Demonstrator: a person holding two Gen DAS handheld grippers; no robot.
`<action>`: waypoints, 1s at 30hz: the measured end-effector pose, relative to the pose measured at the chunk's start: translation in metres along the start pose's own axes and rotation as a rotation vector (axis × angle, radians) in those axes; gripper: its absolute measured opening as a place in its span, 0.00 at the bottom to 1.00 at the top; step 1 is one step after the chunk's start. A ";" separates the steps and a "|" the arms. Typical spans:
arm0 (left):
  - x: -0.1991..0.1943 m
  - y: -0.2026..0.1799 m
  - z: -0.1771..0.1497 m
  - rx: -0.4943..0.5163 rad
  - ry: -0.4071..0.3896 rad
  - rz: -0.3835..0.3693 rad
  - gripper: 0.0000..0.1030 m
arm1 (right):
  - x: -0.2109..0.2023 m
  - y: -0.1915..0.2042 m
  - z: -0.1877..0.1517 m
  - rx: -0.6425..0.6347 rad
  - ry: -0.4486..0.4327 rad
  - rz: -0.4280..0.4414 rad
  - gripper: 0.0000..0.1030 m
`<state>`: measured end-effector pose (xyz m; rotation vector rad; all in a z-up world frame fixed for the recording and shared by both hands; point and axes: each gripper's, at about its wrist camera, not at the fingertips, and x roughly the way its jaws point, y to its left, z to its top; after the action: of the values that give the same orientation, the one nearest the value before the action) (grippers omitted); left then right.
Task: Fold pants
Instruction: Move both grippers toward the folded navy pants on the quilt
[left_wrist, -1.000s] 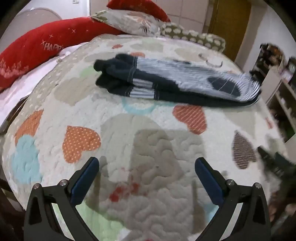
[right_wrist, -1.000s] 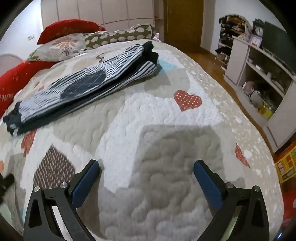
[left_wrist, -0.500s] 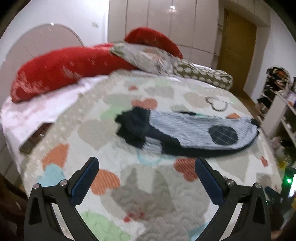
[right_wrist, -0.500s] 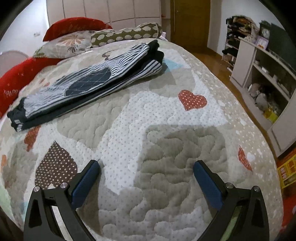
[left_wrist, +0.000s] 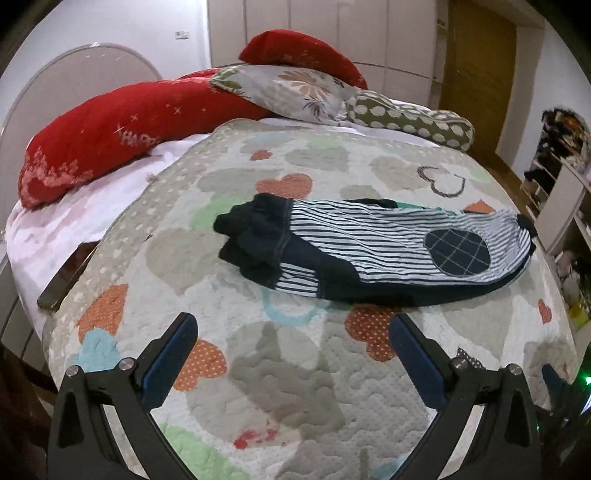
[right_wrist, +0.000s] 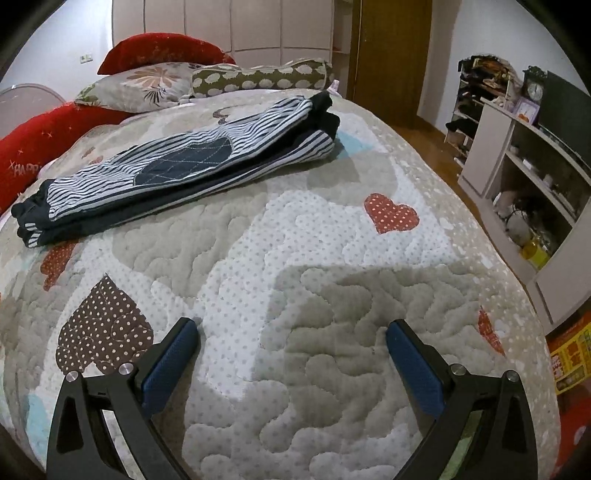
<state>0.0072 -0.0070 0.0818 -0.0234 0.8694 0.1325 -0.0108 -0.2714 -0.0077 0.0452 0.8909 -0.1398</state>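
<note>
A pair of striped pants (left_wrist: 373, 254) lay folded into a long, flat bundle across the middle of a bed, resting on a quilt (left_wrist: 280, 376) patterned with hearts. In the left wrist view the navy cuffs sat stacked at the bundle's left end, and a dark checked oval patch faced up toward its right end. In the right wrist view the same pants (right_wrist: 177, 173) ran diagonally from the near left to the far middle of the quilt (right_wrist: 332, 314), layers stacked one on another.

The left tool (left_wrist: 293, 347) hung above the near part of the quilt with its blue-padded fingers (left_wrist: 170, 354) spread wide and nothing between them, well short of the pants. The right tool (right_wrist: 291, 350) was likewise wide apart and empty over a bare stretch of quilt, its fingers (right_wrist: 413, 365) clear of the garment.

At the head of the bed sat a long red pillow (left_wrist: 110, 140) with pale lettering, a floral pillow (left_wrist: 295, 92) and a spotted olive bolster (left_wrist: 410, 120). A flat dark object, possibly a phone (left_wrist: 64, 277), lay on the white sheet at the quilt's left edge; the view there was too distorted to be sure. Beyond the bed's right side stood a white shelf unit (right_wrist: 535, 166) holding small items, with a wooden door (right_wrist: 388, 55) behind it.
</note>
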 end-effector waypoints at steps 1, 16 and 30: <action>0.000 -0.002 0.001 0.007 0.000 0.001 1.00 | 0.000 0.000 0.000 -0.002 -0.002 -0.003 1.00; 0.007 0.008 -0.003 0.004 0.015 -0.021 1.00 | -0.002 0.001 -0.003 -0.001 -0.030 -0.020 1.00; 0.008 0.031 -0.003 -0.062 0.044 -0.090 1.00 | -0.002 -0.005 -0.001 0.017 0.006 0.001 1.00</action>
<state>0.0059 0.0243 0.0751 -0.1236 0.9062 0.0751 -0.0138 -0.2761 -0.0066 0.0620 0.8961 -0.1468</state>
